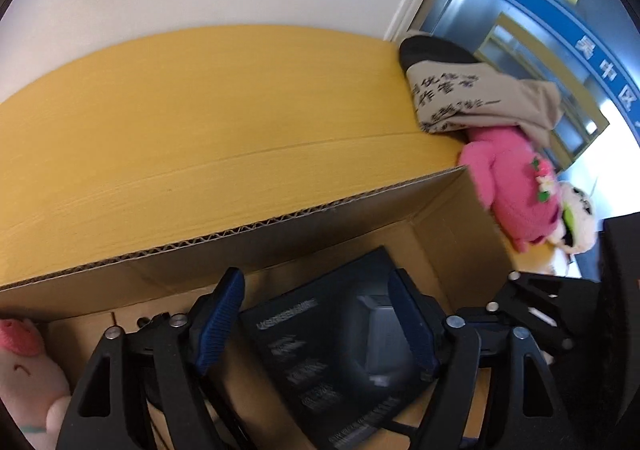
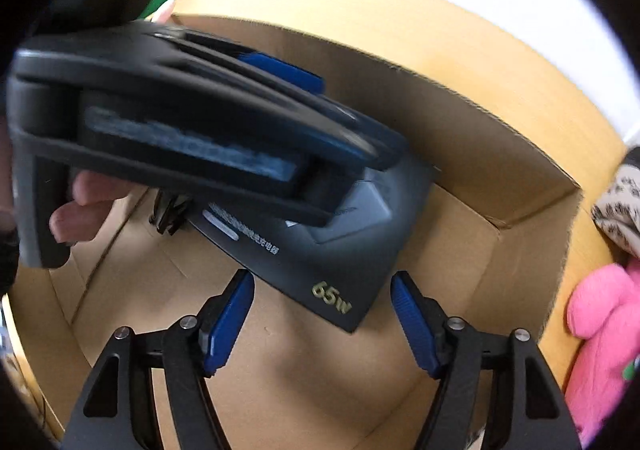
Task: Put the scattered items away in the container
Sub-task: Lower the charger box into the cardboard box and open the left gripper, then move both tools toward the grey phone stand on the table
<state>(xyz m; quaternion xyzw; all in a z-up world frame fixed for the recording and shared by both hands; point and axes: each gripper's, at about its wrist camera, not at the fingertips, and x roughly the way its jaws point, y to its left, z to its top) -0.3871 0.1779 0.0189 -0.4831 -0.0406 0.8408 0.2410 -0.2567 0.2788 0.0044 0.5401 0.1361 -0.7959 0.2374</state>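
Note:
A dark charger box (image 1: 336,346) marked 65W lies tilted inside the open cardboard box (image 1: 240,238); it also shows in the right wrist view (image 2: 320,266). My left gripper (image 1: 316,318) is open, its blue pads either side of the charger box, apart from it. In the right wrist view the left gripper's body fills the upper left above the charger box. My right gripper (image 2: 322,314) is open and empty over the cardboard box's floor (image 2: 304,362). A pink plush toy (image 1: 516,186) hangs at the cardboard box's right corner and shows in the right wrist view (image 2: 604,334).
A printed beige cloth (image 1: 472,98) lies over the cardboard box's far right flap. A white and pink plush (image 1: 24,370) sits at the left. A black-and-white plush (image 1: 576,222) lies beside the pink one. A white wall and glass door stand behind.

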